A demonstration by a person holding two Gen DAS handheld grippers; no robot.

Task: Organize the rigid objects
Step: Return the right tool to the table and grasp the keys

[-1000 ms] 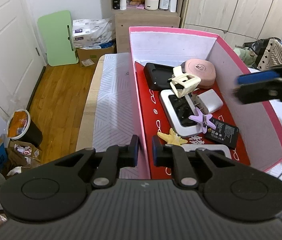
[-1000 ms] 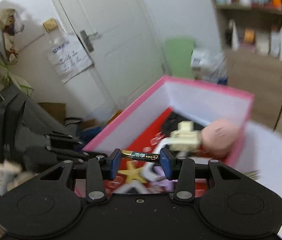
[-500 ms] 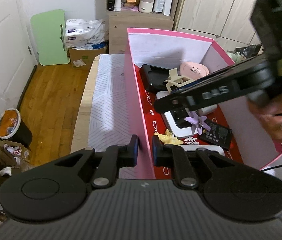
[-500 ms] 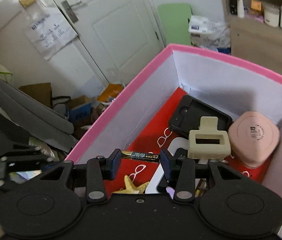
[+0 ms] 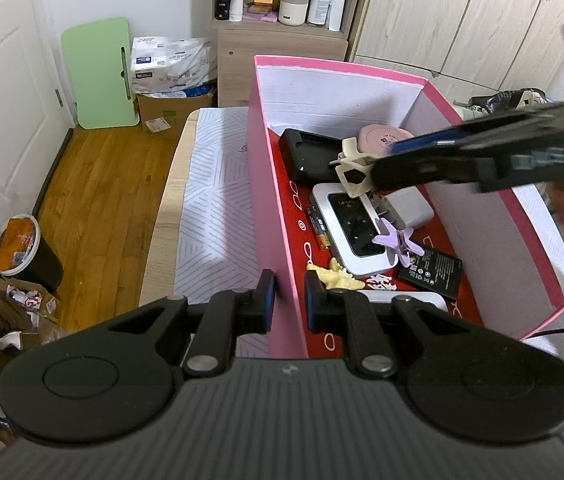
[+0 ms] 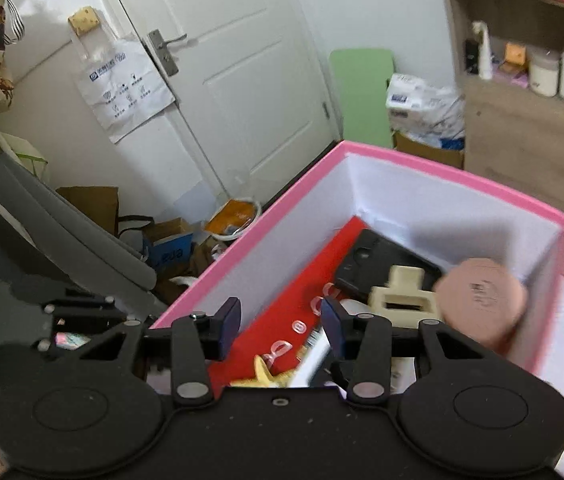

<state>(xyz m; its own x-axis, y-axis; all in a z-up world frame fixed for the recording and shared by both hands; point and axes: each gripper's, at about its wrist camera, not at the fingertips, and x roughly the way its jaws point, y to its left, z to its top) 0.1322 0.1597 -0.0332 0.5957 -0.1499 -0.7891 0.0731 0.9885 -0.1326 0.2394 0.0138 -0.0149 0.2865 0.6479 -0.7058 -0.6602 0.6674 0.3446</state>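
— Gripping the near wall of the pink box (image 5: 266, 208) with the left gripper (image 5: 286, 300), fingers pinching the wall between them.

— Holding nothing in the right gripper (image 6: 280, 328); fingers standing wide apart above the box interior.

— Lying on the red floor inside, nearest: a yellow starfish toy (image 5: 335, 274), then the battery (image 5: 319, 227) just beside the left edge of the white device (image 5: 351, 226).

— Resting on that device's right side: a purple clip (image 5: 395, 238), with a black card (image 5: 429, 270) just right of it.

— Sitting further back: a cream clip (image 5: 351, 170), a black case (image 5: 307, 156), and a pink round case (image 5: 381, 138) by the far wall.

— Blurring somewhat in the right wrist view.
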